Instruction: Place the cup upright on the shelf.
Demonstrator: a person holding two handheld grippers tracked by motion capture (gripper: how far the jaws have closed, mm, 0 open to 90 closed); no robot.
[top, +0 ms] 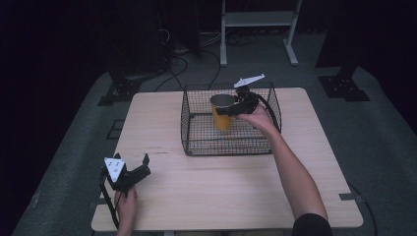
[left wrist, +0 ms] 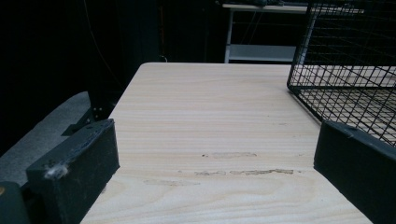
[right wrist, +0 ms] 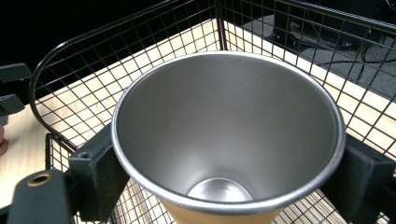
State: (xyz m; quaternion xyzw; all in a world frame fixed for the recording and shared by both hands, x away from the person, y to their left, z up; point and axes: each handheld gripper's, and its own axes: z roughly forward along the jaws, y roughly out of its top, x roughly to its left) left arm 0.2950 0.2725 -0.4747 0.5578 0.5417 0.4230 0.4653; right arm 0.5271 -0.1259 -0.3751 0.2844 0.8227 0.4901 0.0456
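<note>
High view: my right gripper [top: 227, 109], upper centre of the frame, reaches into the black wire basket [top: 196, 142] standing on the wooden table [top: 221, 191]. Its jaws grip a yellow cup [top: 222, 112] just under the rim, one jaw on each side; the cup stands upright inside the basket, toward the rear half. My right forearm enters from the lower right. My left gripper [top: 140, 169] sits at lower left, near the table's front edge, well apart from the basket, jaws spread wide with nothing between them.

Right gripper view: the cup [right wrist: 229, 135] occupies the centre, showing a steel-grey interior and a strip of yellow outer wall at the bottom edge; both jaws press against its sides. Basket mesh [right wrist: 93, 60] curves behind it.

Left gripper view: jaws stand far apart at lower left and lower right over bare table [left wrist: 210, 116]; a basket corner [left wrist: 345, 65] shows upper right.
</note>
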